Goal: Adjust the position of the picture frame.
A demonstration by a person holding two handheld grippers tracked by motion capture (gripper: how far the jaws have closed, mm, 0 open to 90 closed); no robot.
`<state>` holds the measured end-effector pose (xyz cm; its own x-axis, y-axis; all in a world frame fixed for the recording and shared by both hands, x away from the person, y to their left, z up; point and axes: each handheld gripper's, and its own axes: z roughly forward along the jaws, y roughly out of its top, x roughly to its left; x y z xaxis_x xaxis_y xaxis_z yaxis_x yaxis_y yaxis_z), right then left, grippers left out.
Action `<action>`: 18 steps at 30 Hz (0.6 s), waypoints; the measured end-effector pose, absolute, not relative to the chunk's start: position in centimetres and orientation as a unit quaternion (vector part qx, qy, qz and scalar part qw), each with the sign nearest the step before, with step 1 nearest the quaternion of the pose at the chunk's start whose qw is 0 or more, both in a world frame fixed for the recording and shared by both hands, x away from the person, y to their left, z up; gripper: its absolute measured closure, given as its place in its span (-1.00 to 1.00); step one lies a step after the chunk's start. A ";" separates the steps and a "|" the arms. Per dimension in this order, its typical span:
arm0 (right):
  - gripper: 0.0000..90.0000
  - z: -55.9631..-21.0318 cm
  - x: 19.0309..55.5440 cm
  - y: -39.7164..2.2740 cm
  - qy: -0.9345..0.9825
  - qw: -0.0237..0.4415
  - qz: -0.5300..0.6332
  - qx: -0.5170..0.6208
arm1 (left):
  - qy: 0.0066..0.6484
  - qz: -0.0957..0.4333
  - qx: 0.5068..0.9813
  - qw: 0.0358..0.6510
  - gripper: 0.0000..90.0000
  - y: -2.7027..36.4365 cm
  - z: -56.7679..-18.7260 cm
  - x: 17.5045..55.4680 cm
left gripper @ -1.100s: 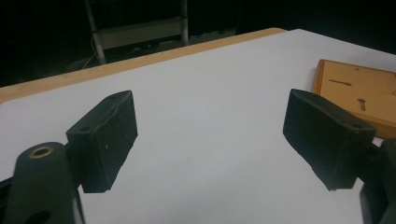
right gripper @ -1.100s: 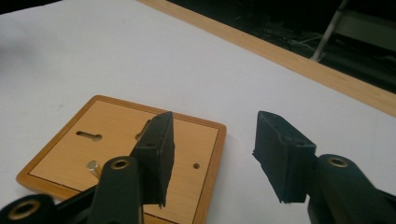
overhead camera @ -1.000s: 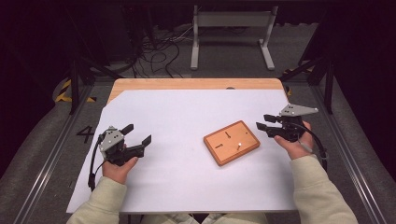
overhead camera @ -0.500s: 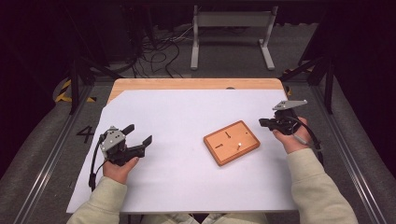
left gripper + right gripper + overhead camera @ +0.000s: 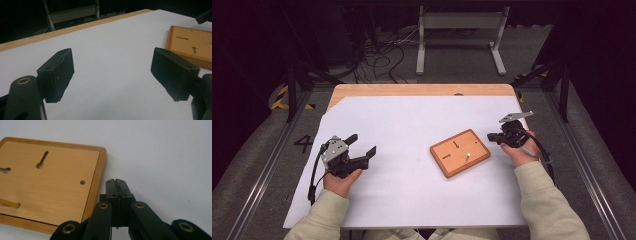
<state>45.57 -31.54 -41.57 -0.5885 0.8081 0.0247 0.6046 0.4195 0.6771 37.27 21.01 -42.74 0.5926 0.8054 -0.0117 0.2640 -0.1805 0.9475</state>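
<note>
On the worktop: a white sheet [image 5: 412,150] covers nearly all of the worktop [image 5: 422,90]; only a strip of bare wood shows at the far edge.
Wooden board: the board [image 5: 460,152] lies flat on the sheet, right of the middle, turned at a slant to the worktop's edges. I take it for the thing I am working on.
Right tool: my right tool [image 5: 492,137] sits just beside the board's right edge, low to the sheet. In the right gripper view [image 5: 117,185] the jaws have just been closing and now meet pad to pad, with nothing between them. I judge I hold it pinched so the narrow tip can nudge the board's edge or get at a slot.
Left tool: my left tool [image 5: 361,145] rests well apart from the board, at the left of the sheet. Its jaws stand wide, with only bare sheet between the pads [image 5: 58,72]. I judge it is parked, ready to steady the board.
Slots: keyhole-shaped cuts [image 5: 42,158] mark the board's top; I count three in the high view, plus one small pale spot I cannot identify.
Count: one board, one sheet, two tools, two hands.
</note>
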 end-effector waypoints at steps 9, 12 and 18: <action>1.00 -43.1 45.6 -31.4 0.837 0.122 0.315 0.430 | 0.368 0.259 0.725 0.521 -0.58 20.9 -42.8 37.3; 1.00 -43.6 45.7 -31.2 0.844 0.101 0.305 0.429 | 0.367 0.258 0.727 0.520 -0.57 20.9 -42.8 37.3; 1.00 -43.5 45.5 -31.1 0.842 0.093 0.302 0.437 | 0.367 0.257 0.728 0.520 -0.57 20.8 -42.9 37.4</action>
